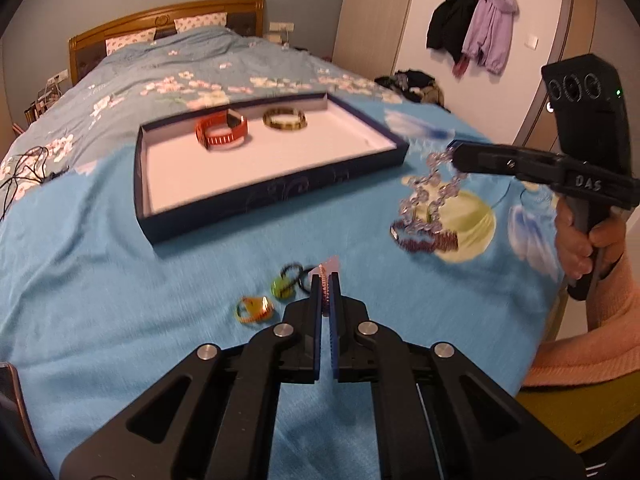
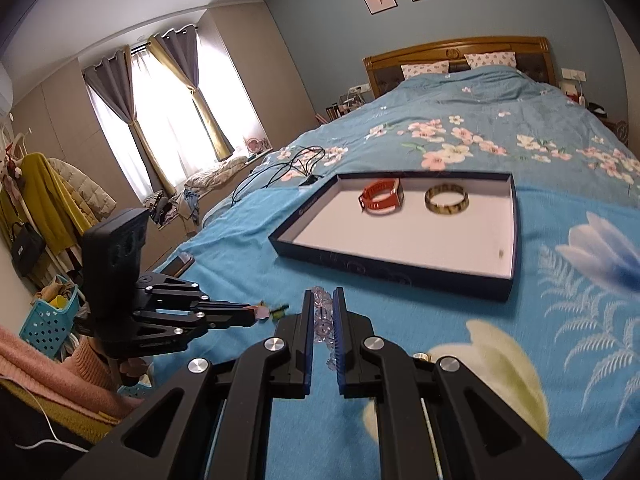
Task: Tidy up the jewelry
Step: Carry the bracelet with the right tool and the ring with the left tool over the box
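While both grippers carry jewelry clear of the bedspread [image 1: 120, 280], the relation that governs the coming move is the bearing of the tray [image 1: 276, 196] from each load. The right gripper [image 1: 454, 156] is clamped on a bead string [image 1: 428, 188], which hangs in a loop below the tips, its long axis near vertical and its low end just above a dark red bracelet [image 1: 424, 242] lying on the spread. The tray lies to that gripper's left and slightly farther up the bed; its near right corner is close to the tips, so the right hand [image 1: 588, 240] is judged the nearer of the two. The left gripper [image 1: 327, 280] is closed narrow on a thin copper-pink chain [image 1: 325, 296] that runs along the pads, with a pink tag at the tip; the tray lies straight ahead of it, past a gap of open spread. An orange band [image 1: 222, 130] and a brown bangle [image 1: 285, 119] already rest at the tray's far side (the near half of the floor is bare). The left view alone shows the hanging loop, the red bracelet, a green ring [image 1: 282, 286] and a yellow ring [image 1: 254, 308]. The right view shows the clear beads seated between the right pads [image 2: 308, 340] and the bare tray floor, but not the loop's low end.
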